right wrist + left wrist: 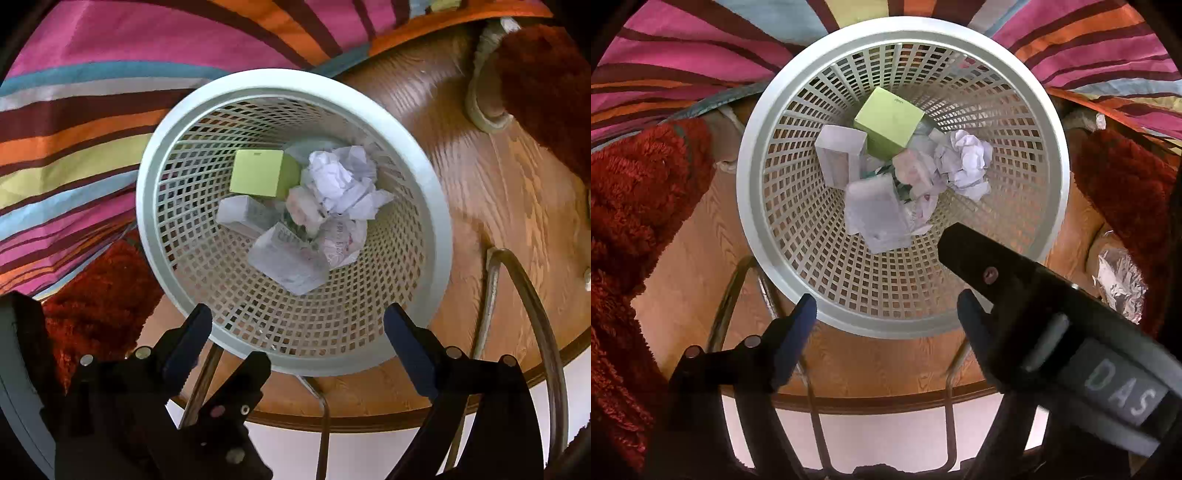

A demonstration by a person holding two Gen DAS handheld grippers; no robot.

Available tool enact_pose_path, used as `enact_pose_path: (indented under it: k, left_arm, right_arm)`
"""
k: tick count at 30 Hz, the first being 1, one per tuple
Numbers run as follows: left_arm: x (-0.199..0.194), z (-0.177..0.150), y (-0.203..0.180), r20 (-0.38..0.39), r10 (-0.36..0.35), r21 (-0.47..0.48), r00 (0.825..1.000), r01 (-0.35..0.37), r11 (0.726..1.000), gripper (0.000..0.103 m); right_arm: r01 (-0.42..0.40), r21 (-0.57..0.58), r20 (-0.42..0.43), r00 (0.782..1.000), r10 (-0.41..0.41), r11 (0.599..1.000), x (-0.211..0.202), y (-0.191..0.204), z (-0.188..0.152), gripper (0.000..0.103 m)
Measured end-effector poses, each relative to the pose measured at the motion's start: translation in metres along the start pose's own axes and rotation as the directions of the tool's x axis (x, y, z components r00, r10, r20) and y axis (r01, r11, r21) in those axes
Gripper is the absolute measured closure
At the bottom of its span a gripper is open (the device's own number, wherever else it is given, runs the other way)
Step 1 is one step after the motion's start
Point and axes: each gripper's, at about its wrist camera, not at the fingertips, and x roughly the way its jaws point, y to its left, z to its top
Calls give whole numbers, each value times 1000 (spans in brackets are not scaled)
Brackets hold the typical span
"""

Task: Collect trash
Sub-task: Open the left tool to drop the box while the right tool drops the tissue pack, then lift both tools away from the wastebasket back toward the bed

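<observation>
The wooden bench (pixel 701 258) carries a white mesh bin (pixel 903 325) already holding a green box (pixel 888 122), small white cartons (pixel 840 153) and a crumpled paper ball (pixel 964 162), so the dropping step looks finished. Both the left gripper (pixel 886 314) and right gripper (pixel 297 325) hang above the rim with fingers spread apart and empty. Next probably comes fetching the foil scrap (pixel 1121 278) lying beside the bin; the only readable writing is "DAS" on the right gripper's body.

Basket (pixel 768 221): matt pale plastic lattice, smooth rim. Crumpled paper (pixel 964 162) rough-creased; green box (pixel 890 122) smooth matt card. Table (pixel 498 206): glossy grained wood. Rug (pixel 639 206): shaggy red pile. Striped cloth (pixel 110 74): matt weave. Foil (pixel 1123 280): shiny, crinkled.
</observation>
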Motion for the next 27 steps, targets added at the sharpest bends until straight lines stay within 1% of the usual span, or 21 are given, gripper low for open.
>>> enact_pose_path:
  k: [1, 2, 10, 13, 14, 16, 17, 18, 20, 22, 23, 25, 27]
  left_arm:
    - [-1, 0, -1, 2, 1, 3, 1000, -1, 1000, 26]
    - [-1, 0, -1, 3, 2, 4, 1000, -2, 1000, 26]
    - [-7, -2, 1, 30, -2, 0, 1000, 2, 1000, 26]
    - [-15, -4, 3, 61, -1, -5, 998, 1, 1000, 26]
    - [-18, -4, 2, 72, 2, -6, 997, -1, 1000, 26]
    - [-24, -5, 3, 102, 5, -8, 995, -5, 1000, 26]
    - [-29, -6, 3, 123, 6, -8, 992, -5, 1000, 26]
    - [-33, -7, 2, 141, 8, -8, 990, -7, 1000, 26]
    - [-43, -10, 2, 189, 11, -2, 982, -11, 1000, 26]
    - [-56, -14, 1, 248, 11, 6, 969, -13, 1000, 26]
    - [-62, -15, 1, 273, 10, 11, 962, -13, 1000, 26]
    - [-77, -21, 0, 340, 7, 26, 940, -17, 1000, 26]
    - [-90, -26, 0, 396, 12, 35, 918, -28, 999, 26]
  right_arm:
    - [5, 5, -5, 1000, -5, 1000, 1, -1, 0, 9]
    - [6, 7, -7, 1000, -6, 1000, 2, -1, -1, 8]
    - [14, -35, 39, 999, -13, 999, -5, 7, -1, 8]
    - [18, -46, 73, 997, -15, 999, -14, 6, -1, 8]
    - [10, -54, 100, 995, -4, 998, -21, 7, -1, 8]
    - [4, -64, 127, 992, 4, 998, -29, 9, -1, 8]
    - [1, -79, 162, 987, 12, 997, -38, 11, -2, 8]
    - [1, -86, 176, 984, 14, 996, -42, 11, -3, 8]
    - [-1, -106, 219, 975, 24, 994, -54, 13, -6, 8]
    - [0, -125, 263, 964, 33, 992, -66, 16, -9, 8]
    - [2, -139, 292, 955, 39, 990, -74, 17, -12, 8]
    - [12, -164, 339, 940, 45, 986, -86, 20, -15, 8]
    - [28, -193, 398, 916, 52, 981, -102, 23, -20, 8]
